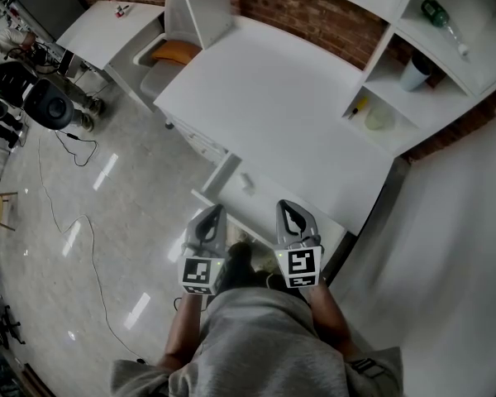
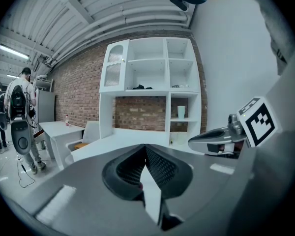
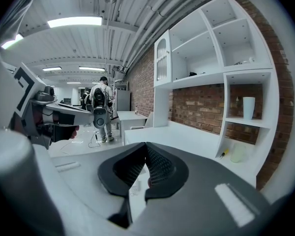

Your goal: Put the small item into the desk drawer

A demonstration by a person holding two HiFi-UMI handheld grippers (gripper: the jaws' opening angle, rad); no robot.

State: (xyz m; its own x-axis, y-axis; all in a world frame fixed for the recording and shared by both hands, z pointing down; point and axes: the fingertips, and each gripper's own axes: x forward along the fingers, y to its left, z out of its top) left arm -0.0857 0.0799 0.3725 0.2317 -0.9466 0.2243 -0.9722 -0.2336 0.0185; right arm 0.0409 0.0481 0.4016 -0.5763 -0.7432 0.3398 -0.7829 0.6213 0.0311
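A white desk (image 1: pixel 281 114) fills the middle of the head view. At its near edge a white drawer (image 1: pixel 223 190) stands pulled out, and a small pale item (image 1: pixel 246 182) appears to lie in it. Both grippers hover side by side just short of the drawer, close to the person's body. My left gripper (image 1: pixel 212 219) is shut, its jaw tips (image 2: pixel 145 146) meeting with nothing between them. My right gripper (image 1: pixel 291 215) is shut too, and its ribbed pads (image 3: pixel 157 168) hold nothing. Each gripper shows in the other's view: the right gripper (image 2: pixel 221 139) and the left gripper (image 3: pixel 49 117).
A white shelf unit at the desk's right holds a cup (image 1: pixel 413 73), a green bottle (image 1: pixel 436 13), a yellow-handled tool (image 1: pixel 360 106) and a clear jar (image 1: pixel 380 118). A chair with an orange cushion (image 1: pixel 175 52) and a second table (image 1: pixel 107 27) stand behind. People (image 1: pixel 16 81) and floor cables are at left.
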